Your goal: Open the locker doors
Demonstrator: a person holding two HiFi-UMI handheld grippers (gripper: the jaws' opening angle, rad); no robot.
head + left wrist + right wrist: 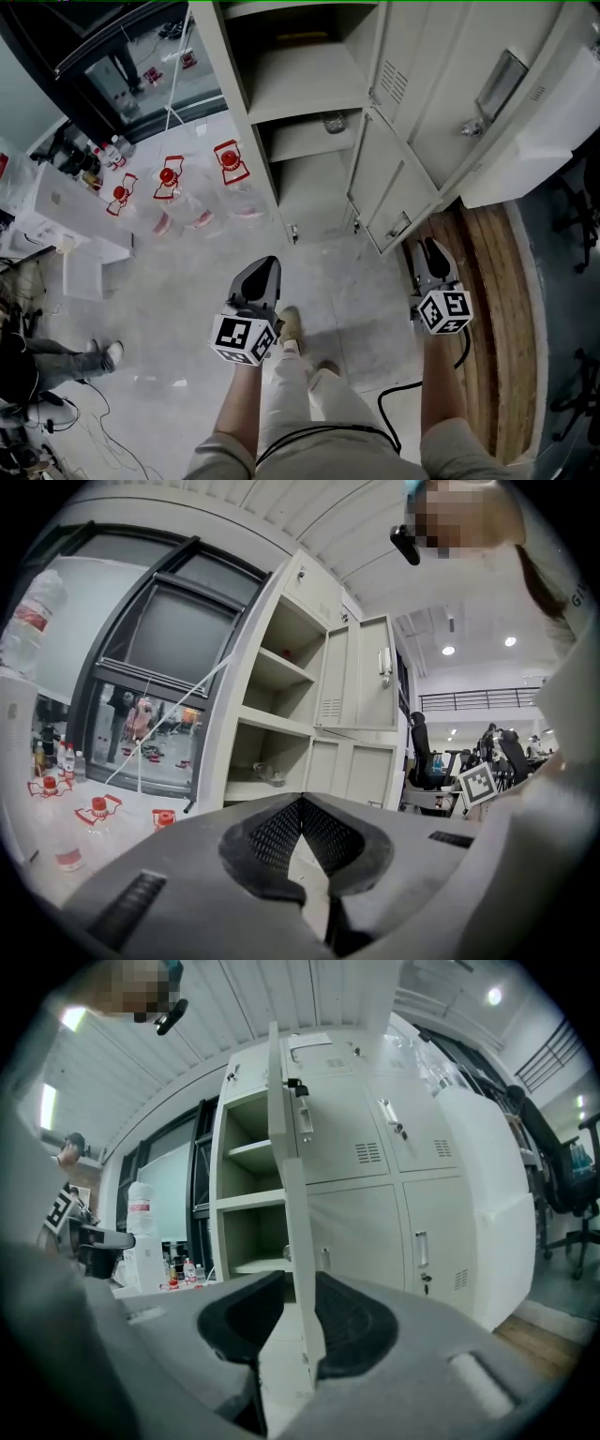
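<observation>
We face a bank of lockers (239,84) at twelve o'clock, with its leftmost column standing open and showing bare shelves. That column's upper door (441,84) has swung out toward one o'clock, and its lower door (398,187) hangs open beneath it. So that part of the job looks done.

In the right gripper view, the shut doors (352,1232) fill the columns at two to three o'clock of the open one. There are upper and lower ones, each with its handle untouched. We judge these are what is left, and they make up most of the task.

Some bottles (169,178) with red caps sit on the floor at ten o'clock.

The right tongs (427,246) hover near the lower door, whose free edge is at about eleven o'clock of them. Their jaws stand partly apart. The door's edge lines up in the gap, but floor shows between it and one pad, so nothing is gripped.

The left tongs (267,267) hang at our seven o'clock, well apart from the lockers. Their tips meet and they hold nothing.
</observation>
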